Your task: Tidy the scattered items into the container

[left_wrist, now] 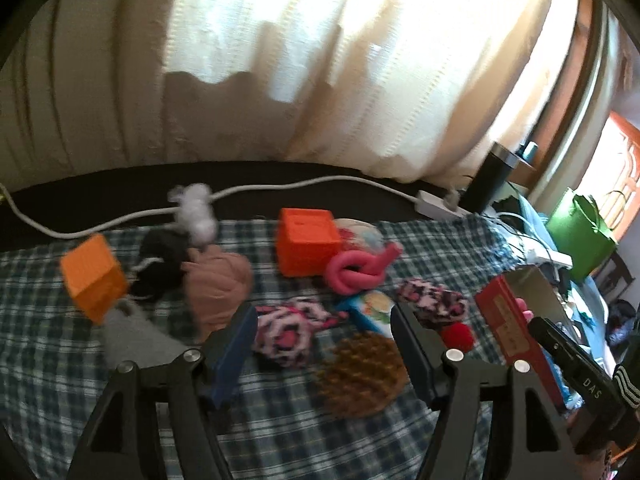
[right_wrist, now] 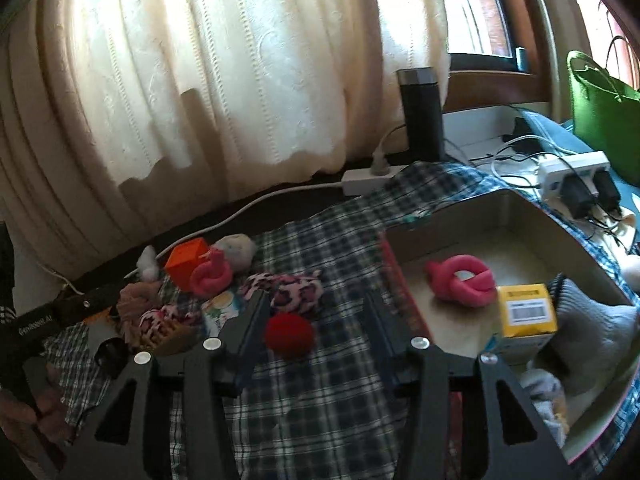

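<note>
Two tools hang above a bench draped in a checked cloth (left_wrist: pixel 280 440), each with its jaws parted and nothing between them. The left tool (left_wrist: pixel 324 320) hovers over a fuzzy pink-and-black sock (left_wrist: pixel 284 330) and a knobbly brown rubber brush (left_wrist: pixel 362 376) near the front edge. The right tool (right_wrist: pixel 314 312) frames a fluffy red pompom (right_wrist: pixel 290 334). At the bench's right edge sits the shallow cardboard box (right_wrist: pixel 516 216), red-walled, holding a knotted pink foam tube (right_wrist: pixel 460 280), a yellow carton (right_wrist: pixel 526 310) and a grey knit sock (right_wrist: pixel 592 320). No earlier view shows which way the jaws travelled.
</note>
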Demonstrator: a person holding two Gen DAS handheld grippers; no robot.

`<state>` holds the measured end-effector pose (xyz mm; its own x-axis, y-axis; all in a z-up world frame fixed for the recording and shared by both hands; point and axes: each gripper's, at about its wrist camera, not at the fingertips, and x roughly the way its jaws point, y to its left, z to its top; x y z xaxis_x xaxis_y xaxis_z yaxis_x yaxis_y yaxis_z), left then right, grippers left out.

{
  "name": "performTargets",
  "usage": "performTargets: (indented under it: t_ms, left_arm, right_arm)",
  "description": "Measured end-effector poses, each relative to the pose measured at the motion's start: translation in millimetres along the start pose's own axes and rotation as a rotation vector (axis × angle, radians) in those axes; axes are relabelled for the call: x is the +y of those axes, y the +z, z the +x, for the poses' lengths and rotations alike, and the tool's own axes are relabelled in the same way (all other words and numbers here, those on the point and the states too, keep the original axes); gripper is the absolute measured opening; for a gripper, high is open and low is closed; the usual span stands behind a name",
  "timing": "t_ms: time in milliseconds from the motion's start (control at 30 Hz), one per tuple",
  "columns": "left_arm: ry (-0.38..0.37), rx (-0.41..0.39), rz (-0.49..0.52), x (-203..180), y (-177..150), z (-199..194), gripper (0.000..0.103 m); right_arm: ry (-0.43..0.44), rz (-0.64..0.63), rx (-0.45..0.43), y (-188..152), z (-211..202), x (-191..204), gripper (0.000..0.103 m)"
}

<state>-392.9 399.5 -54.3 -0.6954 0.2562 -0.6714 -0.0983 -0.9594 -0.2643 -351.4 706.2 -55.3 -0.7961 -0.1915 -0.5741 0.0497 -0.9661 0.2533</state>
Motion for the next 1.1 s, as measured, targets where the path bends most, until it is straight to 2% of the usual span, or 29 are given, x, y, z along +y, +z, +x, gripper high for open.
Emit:
performTargets:
  t_ms: [167, 333, 600, 767, 967, 1100]
  left_arm:
    - [0.066, 0.017, -0.068, 40, -11, -7, 0.071]
    - [0.100, 0.049, -0.135, 72, -27, -3, 0.071]
    - [0.139, 0.055, -0.087, 68, -36, 5, 0.071]
    - [0.163, 0.073, -0.139, 77, -38, 7, 0.071]
    - [0.121, 0.099, -0.276, 93, -44, 1, 0.071]
    - [0.023, 0.204, -0.391, 105, -49, 20, 0.071]
  right_arm:
    - [0.022, -0.010, 0.020, -6, 6, 5, 0.053]
    - [0.028, -0.012, 0.034, -9, 9, 8, 0.053]
    - [0.029, -0.017, 0.054, -12, 16, 13, 0.053]
    - [0.031, -0.020, 0.060, -14, 19, 16, 0.053]
    - [0.029, -0.012, 0.066, -16, 23, 15, 0.056]
    - [0.031, -0.011, 0.066, -16, 25, 15, 0.058]
